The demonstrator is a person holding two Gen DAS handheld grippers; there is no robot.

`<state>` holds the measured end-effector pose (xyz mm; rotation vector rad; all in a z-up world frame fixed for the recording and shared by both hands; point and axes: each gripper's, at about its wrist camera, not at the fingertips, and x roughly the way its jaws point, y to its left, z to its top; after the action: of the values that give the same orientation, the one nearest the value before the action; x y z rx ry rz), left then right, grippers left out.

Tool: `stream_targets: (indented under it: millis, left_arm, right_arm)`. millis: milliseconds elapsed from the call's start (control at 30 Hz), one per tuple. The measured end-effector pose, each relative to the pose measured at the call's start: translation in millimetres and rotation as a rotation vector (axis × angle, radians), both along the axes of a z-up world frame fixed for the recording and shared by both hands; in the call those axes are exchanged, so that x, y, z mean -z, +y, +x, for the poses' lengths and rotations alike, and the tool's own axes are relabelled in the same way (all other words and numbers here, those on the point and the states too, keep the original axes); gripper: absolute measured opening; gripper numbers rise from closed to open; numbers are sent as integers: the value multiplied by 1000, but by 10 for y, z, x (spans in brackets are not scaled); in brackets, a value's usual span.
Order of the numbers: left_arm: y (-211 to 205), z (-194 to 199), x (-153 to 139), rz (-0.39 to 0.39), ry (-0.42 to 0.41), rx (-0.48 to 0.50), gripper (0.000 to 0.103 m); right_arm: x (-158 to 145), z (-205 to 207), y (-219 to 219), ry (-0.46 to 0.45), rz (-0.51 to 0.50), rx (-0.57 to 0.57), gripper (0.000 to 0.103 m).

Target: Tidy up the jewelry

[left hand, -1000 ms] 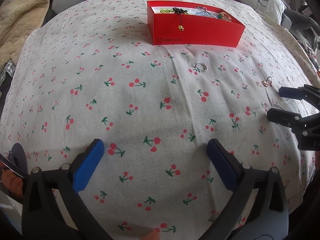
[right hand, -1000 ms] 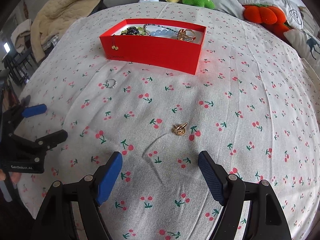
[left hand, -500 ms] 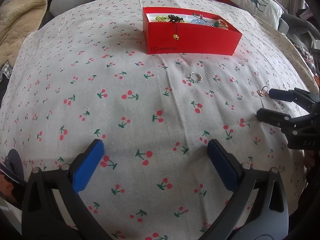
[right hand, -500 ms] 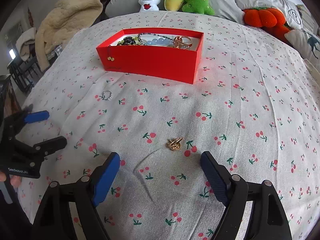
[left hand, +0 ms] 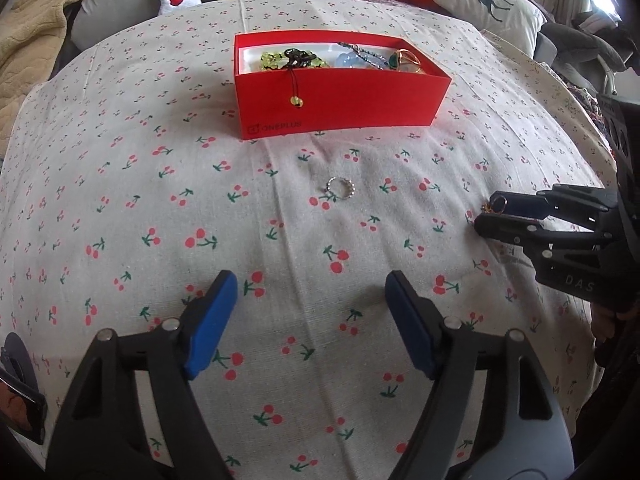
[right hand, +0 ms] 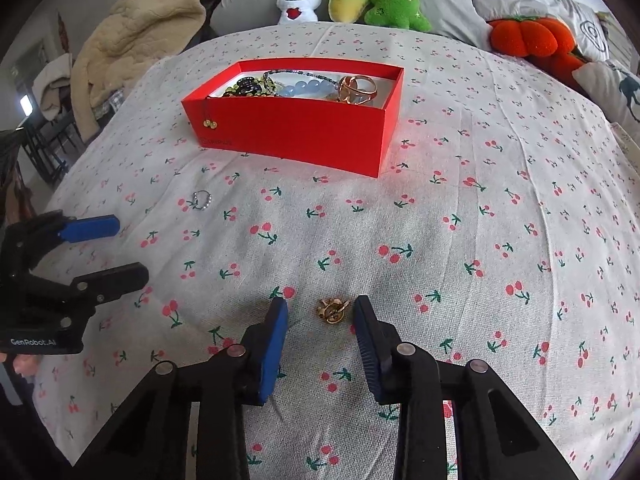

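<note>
we bracket the gold ring point(right hand: 333, 310) with our right gripper point(right hand: 320, 322), jaws parted and not yet touching it, near the bedspread's point(right hand: 500, 208) front edge; the left gripper point(left hand: 310, 300) hangs unclenched, empty.

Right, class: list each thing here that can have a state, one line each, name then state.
Red box: lidless, holding jewelry, a beaded cord over its front wall.
Gold ring: on the cloth, between the right gripper's fingers, ungripped.
Silver ring: flat on the cloth, untouched.
Left gripper: open, empty.
</note>
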<state>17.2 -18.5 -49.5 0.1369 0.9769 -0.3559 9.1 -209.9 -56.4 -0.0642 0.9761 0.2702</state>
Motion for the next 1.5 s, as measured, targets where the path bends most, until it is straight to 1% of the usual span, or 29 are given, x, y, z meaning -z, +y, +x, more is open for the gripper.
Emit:
stream_targets:
  millis: [33, 67, 133, 167, 333, 467, 533, 633, 700, 767, 900, 1033, 1200, 1433, 1500]
  left_arm:
    - [-4, 10, -4, -7, -1, -3, 72]
    - [-11, 17, -7, -15, 0, -4, 69]
    - [-21, 34, -13, -24, 0, -2, 66]
    - [-30, 39, -16, -27, 0, 0, 65]
    - [-90, 82, -21, -37, 4, 18, 56]
    - [-153, 194, 30, -45, 32, 45, 55]
    - [-155, 265, 51, -67, 46, 42, 54]
    - [-152, 351, 64, -85, 53, 36, 47]
    - [-158, 387, 75, -90, 53, 29, 44]
    - [-192, 393, 76, -79, 45, 30, 40]
    - [-250, 407, 86, -59, 31, 41, 34]
    - [-277, 406, 81, -41, 33, 49, 20]
    - [-300, 368, 66, -23, 22, 53, 20]
    - [-247, 368, -2, -61, 40, 42, 19]
    - [-237, 366, -59, -70, 31, 42, 19]
  right_arm:
    - [0, 2, -8, 2, 4, 0, 28]
    - [-1, 9, -17, 4, 5, 1, 22]
    - [3, 21, -29, 7, 5, 0, 15]
    - [3, 26, -34, 10, 5, 0, 14]
    - [-53, 14, -59, 6, 11, 1, 14]
    - [-129, 10, -144, 2, 27, 23, 14]
    - [-175, 0, -181, -7, 36, 28, 14]
    - [-222, 0, -227, -11, 55, 33, 14]
    - [-240, 2, -244, -12, 63, 35, 14]
    - [-247, 7, -256, -11, 66, 34, 14]
    - [-245, 21, -283, -6, 69, 35, 14]
    - [-254, 42, -307, -3, 79, 44, 14]
    - [-327, 53, -313, -14, 92, 47, 14]
    - [-433, 128, -319, -24, 106, 65, 14]
    - [-476, 160, -307, -31, 111, 68, 14]
